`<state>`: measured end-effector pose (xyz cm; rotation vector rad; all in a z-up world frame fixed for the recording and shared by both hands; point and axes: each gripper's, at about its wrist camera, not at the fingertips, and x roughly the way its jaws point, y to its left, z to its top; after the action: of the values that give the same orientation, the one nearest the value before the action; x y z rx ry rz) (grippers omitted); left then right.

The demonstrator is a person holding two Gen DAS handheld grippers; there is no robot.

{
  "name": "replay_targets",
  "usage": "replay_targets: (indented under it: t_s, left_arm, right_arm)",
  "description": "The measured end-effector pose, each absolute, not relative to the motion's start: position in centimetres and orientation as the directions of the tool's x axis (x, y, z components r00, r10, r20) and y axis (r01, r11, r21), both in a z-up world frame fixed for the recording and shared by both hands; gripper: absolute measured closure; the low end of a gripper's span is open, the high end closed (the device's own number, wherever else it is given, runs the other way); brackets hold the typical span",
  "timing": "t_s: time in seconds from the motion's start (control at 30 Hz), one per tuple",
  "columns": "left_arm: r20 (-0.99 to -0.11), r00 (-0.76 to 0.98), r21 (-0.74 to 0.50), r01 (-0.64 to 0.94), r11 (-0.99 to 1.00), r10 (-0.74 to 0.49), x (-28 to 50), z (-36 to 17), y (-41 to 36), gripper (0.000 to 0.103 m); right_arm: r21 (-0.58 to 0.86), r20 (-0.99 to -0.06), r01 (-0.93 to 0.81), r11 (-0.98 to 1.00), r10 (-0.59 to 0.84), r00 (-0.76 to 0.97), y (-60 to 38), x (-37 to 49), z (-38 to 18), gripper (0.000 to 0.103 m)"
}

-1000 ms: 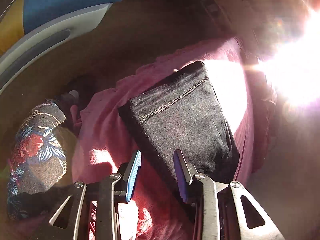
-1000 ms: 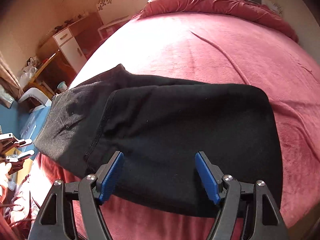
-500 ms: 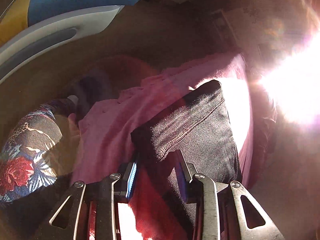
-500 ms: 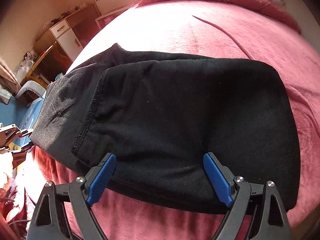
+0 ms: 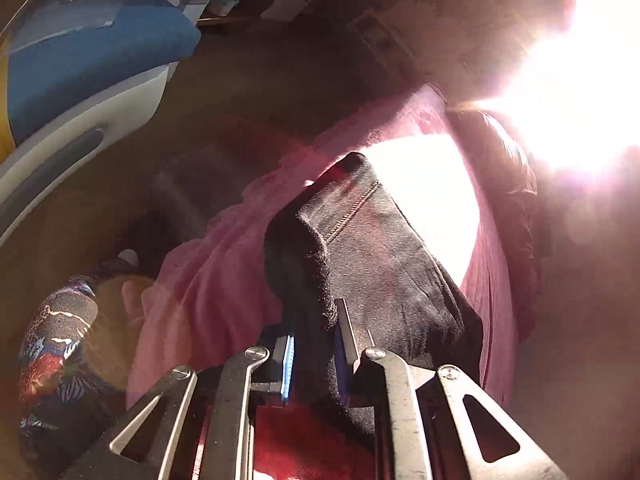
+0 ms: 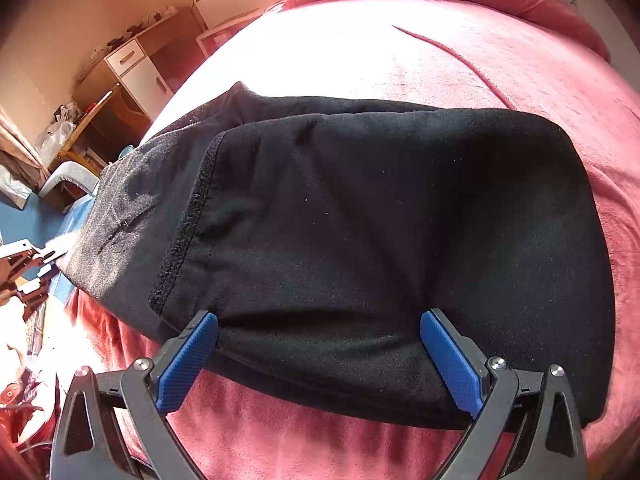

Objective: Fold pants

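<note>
The black pants lie folded in layers on the red bed, one end near the bed's left edge. My right gripper is open, its blue pads on either side of the near folded edge, touching the cloth. My left gripper is shut on the end edge of the pants, which bunch up between its pads at the bed's side. The left gripper also shows at the far left of the right wrist view.
A blue and white chair stands beside the bed. A person's floral-patterned leg is at lower left. White drawers and a cluttered desk stand along the wall. Strong sun glare hides the upper right.
My left gripper has closed on the end edge of the pants and the cloth has bunched up. My right gripper has moved in until the near folded edge sits between its open pads.
</note>
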<state>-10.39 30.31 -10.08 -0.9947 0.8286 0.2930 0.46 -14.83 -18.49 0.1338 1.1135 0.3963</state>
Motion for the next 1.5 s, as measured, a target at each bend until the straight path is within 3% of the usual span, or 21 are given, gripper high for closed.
replay_targets:
  t_s: [0.3,0.53,0.73,1.03,1.17,1.27,1.3,1.37,1.4,1.43,1.5]
  left_arm:
    - [-0.69,0.697,-0.366,-0.1,0.925,-0.197,-5.1,-2.0,17.4,0.089]
    - [-0.763,0.61,-0.15,0.155,0.976,-0.214,-3.1,-3.6,8.4,0.09]
    - [-0.782,0.582,-0.114,0.218,0.969,-0.223,-3.0,-4.9,6.1,0.09]
    - [-0.776,0.587,-0.12,0.221,0.968,-0.23,-3.1,-4.8,6.5,0.09]
    - [-0.772,0.592,-0.115,0.227,0.967,-0.231,-3.8,-4.8,6.2,0.09]
    - [-0.765,0.599,-0.115,0.235,0.965,-0.237,-4.4,-4.6,6.1,0.09]
    - [-0.762,0.602,-0.115,0.237,0.965,-0.239,-4.5,-4.5,6.3,0.09]
    - [-0.762,0.602,-0.112,0.238,0.965,-0.237,-4.7,-4.6,6.4,0.09]
    - [-0.763,0.602,-0.111,0.239,0.965,-0.236,-4.8,-4.7,6.6,0.09]
    - [-0.762,0.605,-0.104,0.236,0.966,-0.23,-4.9,-4.7,6.8,0.09]
    - [-0.764,0.603,-0.102,0.237,0.966,-0.229,-5.0,-4.6,7.2,0.089]
  right_arm:
    - [0.307,-0.818,-0.245,0.92,0.386,0.426,-15.0,-0.5,-16.3,0.008]
    - [0.547,-0.68,-0.225,0.806,0.585,0.442,-18.4,0.0,-13.4,0.014]
    - [0.668,-0.616,-0.221,0.711,0.695,0.372,-18.4,1.7,-13.5,0.025]
    - [0.747,-0.542,-0.335,0.574,0.818,0.192,-11.3,4.5,-12.9,0.024]
    - [0.741,-0.552,-0.383,0.551,0.825,0.119,-7.4,6.4,-12.8,0.022]
    - [0.703,-0.609,-0.416,0.576,0.791,0.067,-4.1,7.8,-13.6,0.022]
    - [0.696,-0.621,-0.428,0.576,0.783,0.044,-3.1,8.1,-13.9,0.028]
    - [0.686,-0.639,-0.455,0.568,0.77,-0.003,-1.3,8.6,-14.7,0.052]
    - [0.673,-0.651,-0.474,0.567,0.759,-0.015,-0.5,8.6,-14.9,0.074]
    - [0.639,-0.682,-0.493,0.59,0.732,-0.009,0.2,8.6,-15.1,0.085]
    - [0.629,-0.691,-0.503,0.593,0.723,-0.012,0.9,8.5,-15.3,0.087]
